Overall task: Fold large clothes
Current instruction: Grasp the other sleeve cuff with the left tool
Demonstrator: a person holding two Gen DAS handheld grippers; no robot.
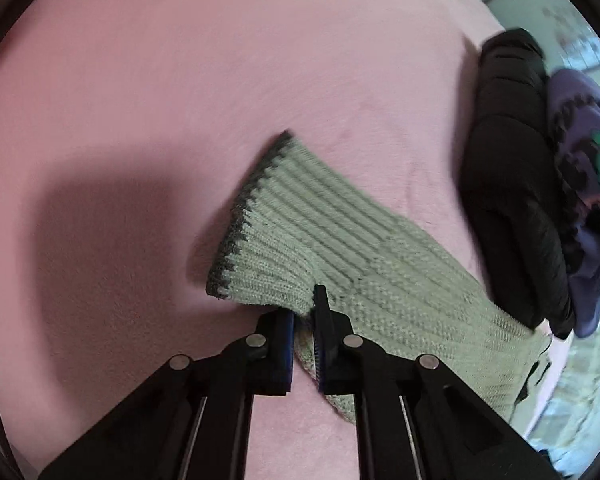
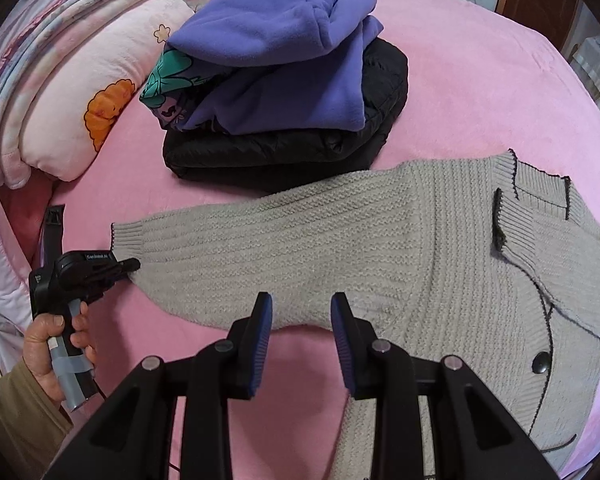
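A grey ribbed knit cardigan (image 2: 440,240) with dark trim lies flat on the pink bed cover (image 2: 480,80). Its long sleeve (image 2: 260,248) stretches to the left. The other sleeve (image 2: 548,256) is folded across the chest. My left gripper (image 1: 304,314) is shut on the lower edge of the sleeve's cuff (image 1: 276,216), with knit pinched between the pads. In the right wrist view that gripper (image 2: 134,266) sits at the cuff's end, held by a person's hand (image 2: 48,344). My right gripper (image 2: 300,312) stands open over the sleeve's lower edge near the armpit, nothing pressed between its pads.
Behind the cardigan, a folded purple fleece (image 2: 284,48) lies on a folded black padded jacket (image 2: 284,152). A pink pillow with an orange flower (image 2: 80,100) and folded blankets (image 2: 40,40) lie at the left. The bed's edge runs along the right.
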